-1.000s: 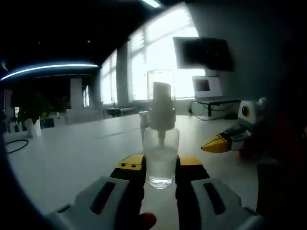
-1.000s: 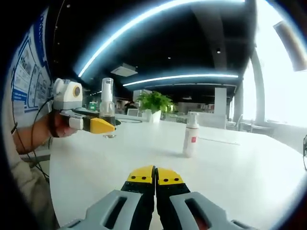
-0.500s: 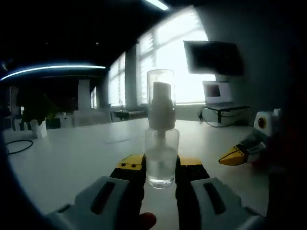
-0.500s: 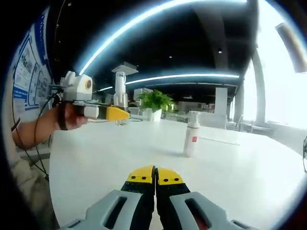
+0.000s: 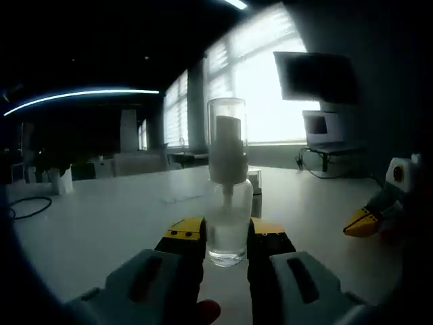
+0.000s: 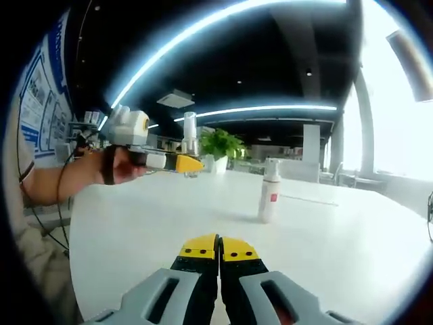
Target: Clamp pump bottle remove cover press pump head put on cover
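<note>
A clear pump bottle (image 5: 228, 217) with a white pump head under a transparent cover (image 5: 227, 128) stands upright between the yellow-tipped jaws of my left gripper (image 5: 226, 233), which is shut on its lower body. In the right gripper view the same bottle (image 6: 190, 143) is held above the white table by the left gripper (image 6: 177, 162), in a person's hand at the left. My right gripper (image 6: 218, 249) rests low over the table, its jaws pressed together with nothing in them. Its yellow tip (image 5: 369, 220) shows at the right of the left gripper view.
A second white pump bottle (image 6: 269, 191) with a red label stands on the white table (image 6: 352, 237) ahead of my right gripper. A potted plant (image 6: 218, 149) sits at the far side. A monitor (image 5: 318, 74) and laptop (image 5: 326, 128) stand by bright windows.
My left gripper has carried the bottle upward and further across toward the middle in the right gripper view. The right gripper has stayed still and shut.
</note>
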